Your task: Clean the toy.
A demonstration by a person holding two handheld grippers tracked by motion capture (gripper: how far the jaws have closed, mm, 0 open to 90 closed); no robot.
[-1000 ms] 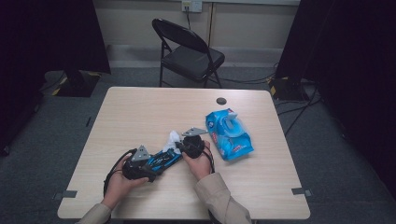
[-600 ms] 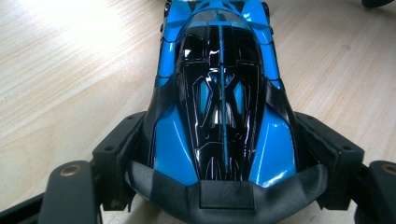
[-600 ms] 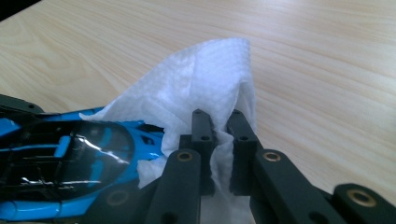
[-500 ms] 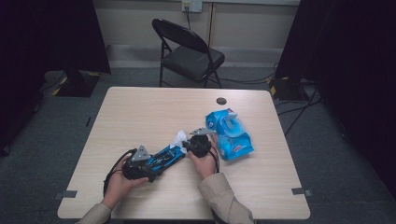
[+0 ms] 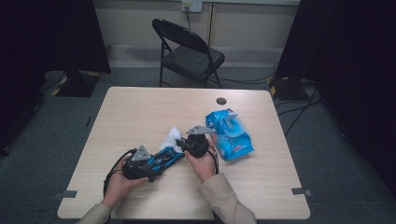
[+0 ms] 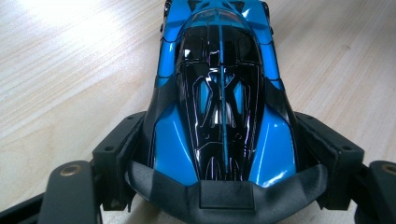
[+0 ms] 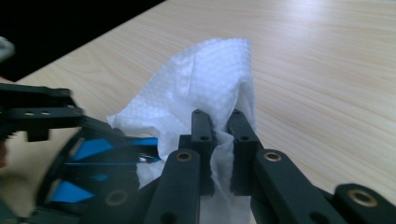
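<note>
Toy car (image 6: 223,93), blue-black, clamped across rear by left gripper (image 5: 161,163), low over surface (image 5: 140,112); long axis runs toward right gripper (image 5: 180,143). Right gripper pinches white wipe (image 7: 205,93) just beside car nose. Wipe packet (image 5: 231,135) lies near right hand.

— What's the car (image 6: 219,93) like?
— Glossy blue and black, low and sleek, upright on the pale surface (image 5: 140,116), nose pointing toward the wipe (image 7: 210,84).
— And the wipe?
— White, embossed, crumpled, standing up, touching the car's front end.
</note>
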